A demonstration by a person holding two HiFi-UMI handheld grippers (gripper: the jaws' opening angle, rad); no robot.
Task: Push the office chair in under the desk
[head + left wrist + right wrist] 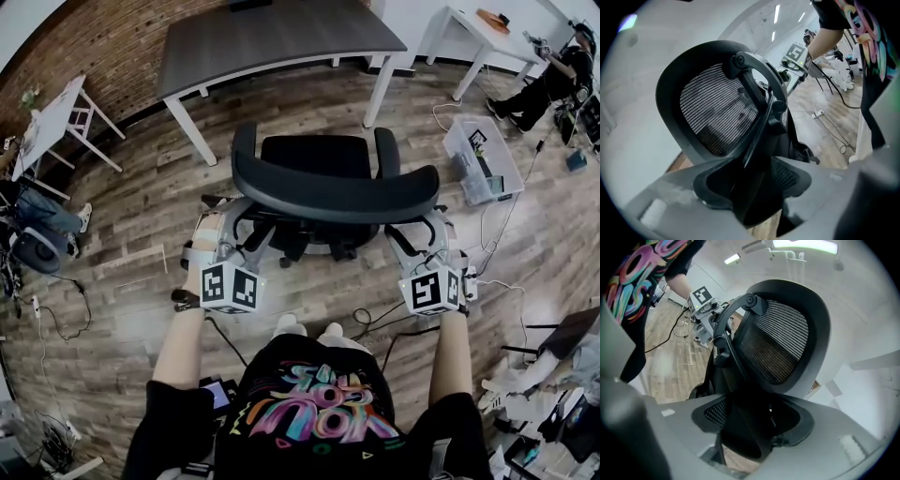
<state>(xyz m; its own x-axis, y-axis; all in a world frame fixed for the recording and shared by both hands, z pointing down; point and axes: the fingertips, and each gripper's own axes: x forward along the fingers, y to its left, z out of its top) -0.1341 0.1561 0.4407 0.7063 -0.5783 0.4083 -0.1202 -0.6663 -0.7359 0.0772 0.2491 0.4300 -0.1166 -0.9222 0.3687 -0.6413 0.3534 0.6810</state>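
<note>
Desk (281, 37) in head view only, left gripper (754, 201), right gripper (750, 437), jaws wide, clamping backrest (717, 112)

black mesh-backed office chair (319, 159), base mostly hidden beneath seat and backrest, dark grey white-legged desk (281, 37), far edge cut off at 12 o'clock

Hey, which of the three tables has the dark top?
The big desk straight beyond the office chair: dark grey top on white legs. The left table and the right table are white.
</note>
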